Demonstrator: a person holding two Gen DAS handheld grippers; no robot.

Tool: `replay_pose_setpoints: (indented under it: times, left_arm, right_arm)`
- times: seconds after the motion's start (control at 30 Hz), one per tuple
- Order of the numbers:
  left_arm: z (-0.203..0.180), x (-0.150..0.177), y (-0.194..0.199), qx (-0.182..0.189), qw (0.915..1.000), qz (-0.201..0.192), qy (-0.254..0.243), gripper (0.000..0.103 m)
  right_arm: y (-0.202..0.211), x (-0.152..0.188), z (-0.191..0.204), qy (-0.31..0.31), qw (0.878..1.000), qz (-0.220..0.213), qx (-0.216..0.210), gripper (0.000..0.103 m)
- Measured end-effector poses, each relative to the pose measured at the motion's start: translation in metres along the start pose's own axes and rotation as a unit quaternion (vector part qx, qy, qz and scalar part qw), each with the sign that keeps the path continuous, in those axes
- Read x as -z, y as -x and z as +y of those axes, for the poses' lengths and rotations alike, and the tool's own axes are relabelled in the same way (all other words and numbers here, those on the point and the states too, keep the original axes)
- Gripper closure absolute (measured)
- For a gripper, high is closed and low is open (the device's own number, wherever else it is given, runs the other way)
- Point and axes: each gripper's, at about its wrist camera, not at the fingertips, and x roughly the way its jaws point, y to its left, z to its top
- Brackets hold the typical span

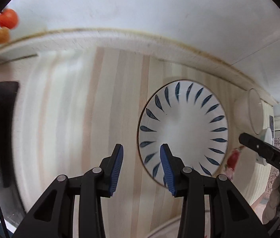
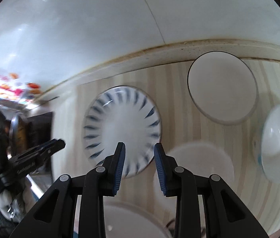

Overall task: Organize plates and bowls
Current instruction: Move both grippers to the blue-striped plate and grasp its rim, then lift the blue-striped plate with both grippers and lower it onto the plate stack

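Left wrist view: your left gripper is released, jaws parted with nothing between them, above the pale striped wood countertop. The blue-leaf patterned bowl sits on the countertop, and the right blue pad overlaps its near-left rim in the picture (contact cannot be told). Your right gripper enters from the right edge; white letters "DAS" read on its black finger.

Right wrist view: your right gripper is likewise released and empty, hovering over the near rim of the blue-leaf patterned bowl. A plain white bowl stands farther back by the backsplash, and another white bowl is at the right edge. Your left gripper shows at left (lettering blurred, unreadable).
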Motion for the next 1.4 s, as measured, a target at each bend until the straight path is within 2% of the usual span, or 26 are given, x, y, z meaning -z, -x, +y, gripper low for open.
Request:
replay_pose_setpoints:
  times: [0.23,0.27,0.37,0.47,0.67,0.93,1.07,1.23,1.4]
  left_arm:
    - [-0.006,-0.008,-0.039,0.003,0.9995,0.03,-0.006,0.067]
    - [-0.007,-0.007,-0.04,0.006,0.9996,0.027,-0.007,0.067]
    - [-0.011,-0.008,-0.041,0.003,0.9997,0.016,-0.016,0.078]
    - [-0.014,-0.005,-0.039,-0.005,0.9998,0.008,-0.018,0.078]
    - [-0.014,0.003,-0.024,-0.013,0.9998,-0.01,-0.011,0.078]
    - [-0.012,0.025,0.03,-0.007,0.9989,-0.046,0.001,0.078]
    - [-0.016,0.051,0.059,-0.008,0.998,-0.062,0.008,0.078]
    - [-0.025,0.094,0.083,-0.014,0.9971,-0.072,0.017,0.078]
    - [-0.03,0.143,0.091,-0.016,0.9975,-0.066,0.02,0.078]
  right_arm:
    - [-0.047,-0.023,-0.01,0.0,0.999,0.035,0.027,0.071]
    - [-0.052,-0.024,-0.01,0.002,0.999,0.038,0.029,0.072]
    - [-0.065,-0.027,-0.012,0.004,0.998,0.053,0.044,0.079]
    - [-0.076,-0.026,-0.015,0.003,0.997,0.063,0.037,0.09]
    - [-0.076,-0.023,-0.008,0.021,0.998,0.054,0.036,0.09]
    - [-0.042,-0.017,-0.001,0.047,0.998,0.04,0.013,0.09]
    - [-0.013,-0.006,0.006,0.07,0.997,0.032,0.003,0.09]
    - [0.025,0.028,0.013,0.106,0.994,0.034,-0.015,0.09]
    - [0.046,0.07,0.013,0.122,0.991,0.039,-0.024,0.09]
